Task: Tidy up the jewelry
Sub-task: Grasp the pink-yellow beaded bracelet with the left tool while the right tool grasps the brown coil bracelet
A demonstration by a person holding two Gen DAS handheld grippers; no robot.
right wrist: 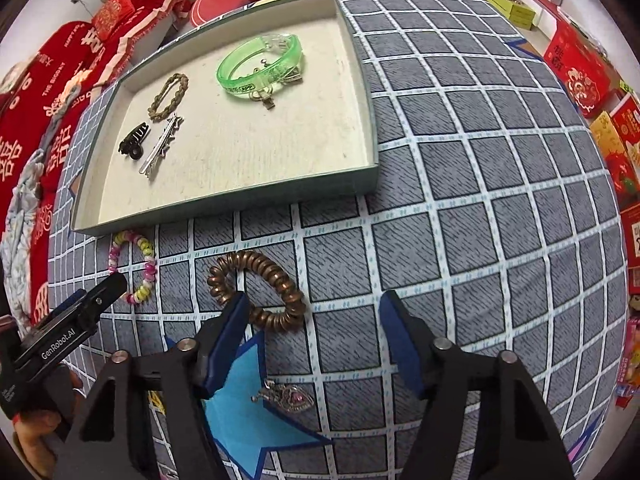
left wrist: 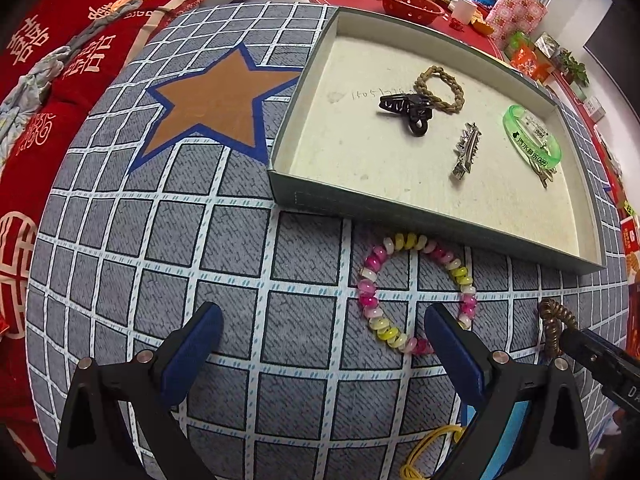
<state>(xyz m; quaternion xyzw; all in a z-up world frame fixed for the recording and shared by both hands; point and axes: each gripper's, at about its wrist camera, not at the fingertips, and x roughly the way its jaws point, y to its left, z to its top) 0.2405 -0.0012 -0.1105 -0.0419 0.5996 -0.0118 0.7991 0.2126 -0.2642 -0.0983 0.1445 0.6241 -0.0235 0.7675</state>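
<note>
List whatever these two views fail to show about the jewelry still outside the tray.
- Copper spiral band: left wrist view, mostly hidden behind the right tool; its near loop in the right wrist view is covered by that tool's finger.
- Yellow cord: left wrist view, cut off by the bottom edge and the left tool.
- Pink brooch: right wrist view, details too small.

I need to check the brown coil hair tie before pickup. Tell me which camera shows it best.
The right wrist view: the brown coil hair tie lies whole on the cloth, just ahead of the open right hand-held gripper. The left wrist view catches only part of it at the right edge, behind that gripper.
</note>
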